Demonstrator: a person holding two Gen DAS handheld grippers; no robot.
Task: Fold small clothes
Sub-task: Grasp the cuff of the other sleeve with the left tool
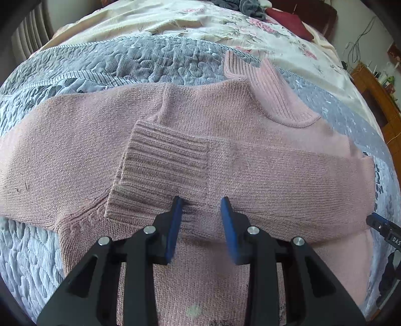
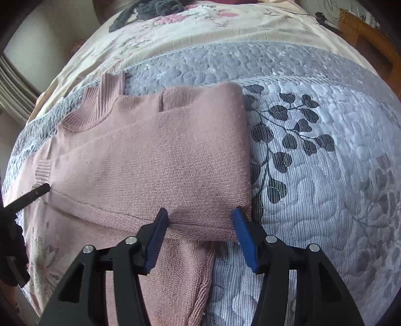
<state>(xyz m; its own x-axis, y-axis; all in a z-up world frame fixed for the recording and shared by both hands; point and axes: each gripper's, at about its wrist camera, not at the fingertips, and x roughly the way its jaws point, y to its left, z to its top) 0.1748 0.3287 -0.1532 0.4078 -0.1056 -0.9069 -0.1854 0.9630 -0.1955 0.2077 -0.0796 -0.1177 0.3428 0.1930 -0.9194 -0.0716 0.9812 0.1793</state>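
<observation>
Pink knit sweater (image 1: 225,155) lying flat on quilt (image 1: 105,65) of bed, one sleeve (image 1: 275,165) folded across chest, cuff (image 1: 163,165) near middle. Left tongs (image 1: 201,203) hovering wide open, empty, just over sleeve near cuff. Right tongs (image 2: 200,213) also wide, empty, straddling folded edge at sweater's side. Risking, by judgement: pinching only top layer and dragging sleeve off line; snagging loose knit on blue pads (image 2: 244,233); catching quilt beneath and rumpling whole fold.

Bed: grey quilted bedspread (image 2: 313,155), floral sheet (image 1: 175,22) beyond
Furniture: wooden cabinet (image 1: 373,92) at right
Light: soft daylight
</observation>
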